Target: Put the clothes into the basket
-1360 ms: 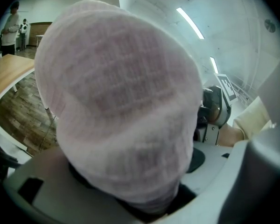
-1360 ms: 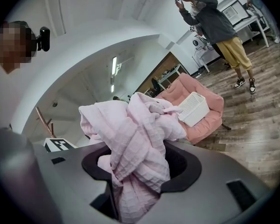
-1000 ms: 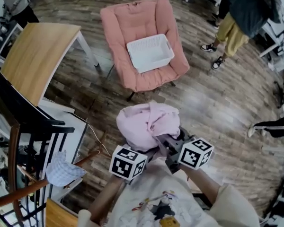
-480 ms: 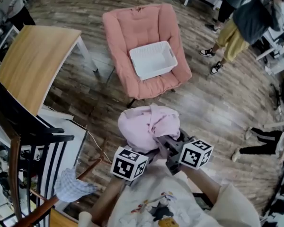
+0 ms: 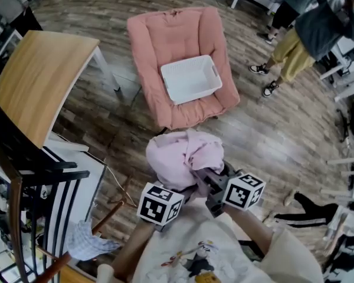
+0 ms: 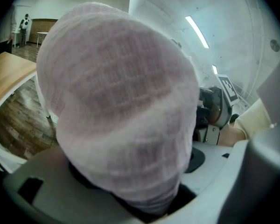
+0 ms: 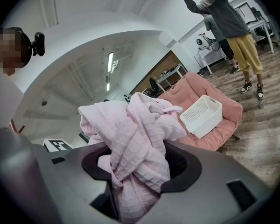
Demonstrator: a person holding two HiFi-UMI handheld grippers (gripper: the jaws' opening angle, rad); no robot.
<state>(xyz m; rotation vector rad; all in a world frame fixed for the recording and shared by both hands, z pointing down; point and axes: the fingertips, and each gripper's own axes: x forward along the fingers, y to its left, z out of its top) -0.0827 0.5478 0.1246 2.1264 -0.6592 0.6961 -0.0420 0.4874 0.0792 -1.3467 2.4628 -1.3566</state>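
A bunched pink garment (image 5: 183,158) is held up in front of me by both grippers. My left gripper (image 5: 176,188) is shut on its lower left part, and the cloth (image 6: 116,111) fills most of the left gripper view. My right gripper (image 5: 205,181) is shut on a twisted fold of the same garment (image 7: 133,157). The white basket (image 5: 190,79) lies empty on the seat of a pink chair (image 5: 165,37), a short way ahead of the garment. It also shows in the right gripper view as the basket (image 7: 203,115) on the chair (image 7: 224,111).
A wooden table (image 5: 38,78) stands at the left, with a black rack (image 5: 41,181) below it and a checked cloth (image 5: 85,243) hanging on a wooden rail. Two people (image 5: 310,25) stand at the upper right. A dark garment (image 5: 307,211) lies on the floor at the right.
The view has shifted slightly, so chair and basket sit a little lower and to the right. The people at the right have moved. Both grippers still hold the pink garment the same way.
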